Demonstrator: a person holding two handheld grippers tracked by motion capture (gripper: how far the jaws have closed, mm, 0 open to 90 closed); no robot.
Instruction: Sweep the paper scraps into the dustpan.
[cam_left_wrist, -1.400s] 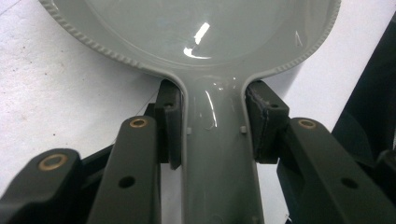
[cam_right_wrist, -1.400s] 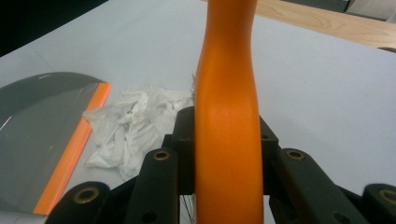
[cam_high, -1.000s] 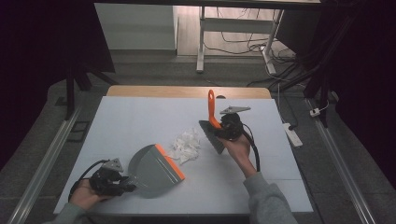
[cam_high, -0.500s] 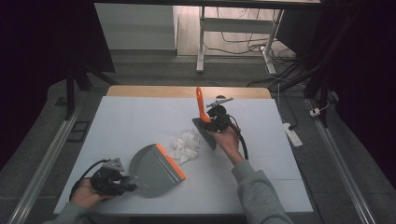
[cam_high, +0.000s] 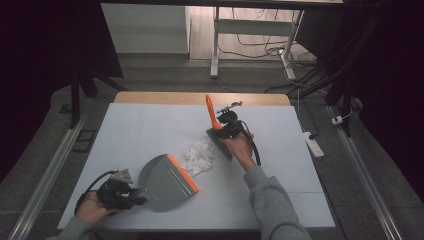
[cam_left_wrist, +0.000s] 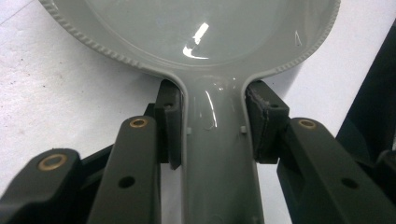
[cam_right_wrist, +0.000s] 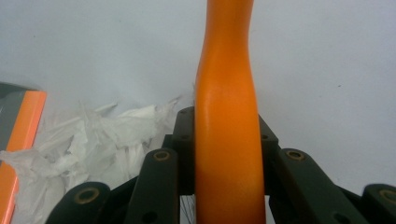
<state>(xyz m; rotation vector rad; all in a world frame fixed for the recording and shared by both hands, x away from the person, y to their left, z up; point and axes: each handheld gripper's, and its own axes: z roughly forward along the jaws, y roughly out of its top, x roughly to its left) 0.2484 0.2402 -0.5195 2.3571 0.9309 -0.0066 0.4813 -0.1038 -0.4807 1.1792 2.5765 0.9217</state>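
A heap of crumpled white paper (cam_high: 199, 156) lies mid-surface, just beside the orange lip of a grey dustpan (cam_high: 162, 181) that rests flat on the white surface (cam_high: 150, 130). The left gripper (cam_high: 120, 192), at the near left corner, has its jaws clamped on the dustpan's handle (cam_left_wrist: 217, 154). On the paper's other side, the right gripper (cam_high: 227, 127) has its jaws closed around the orange handle of a brush (cam_high: 212, 112), which tilts up and away.

The left gripper (cam_high: 131, 196) sits at seven o'clock, jaws clamped on the dustpan handle (cam_left_wrist: 219, 158) (pads pressed on both sides). The right gripper (cam_high: 222, 131), toward one o'clock, clamps the orange brush handle (cam_right_wrist: 226, 135).
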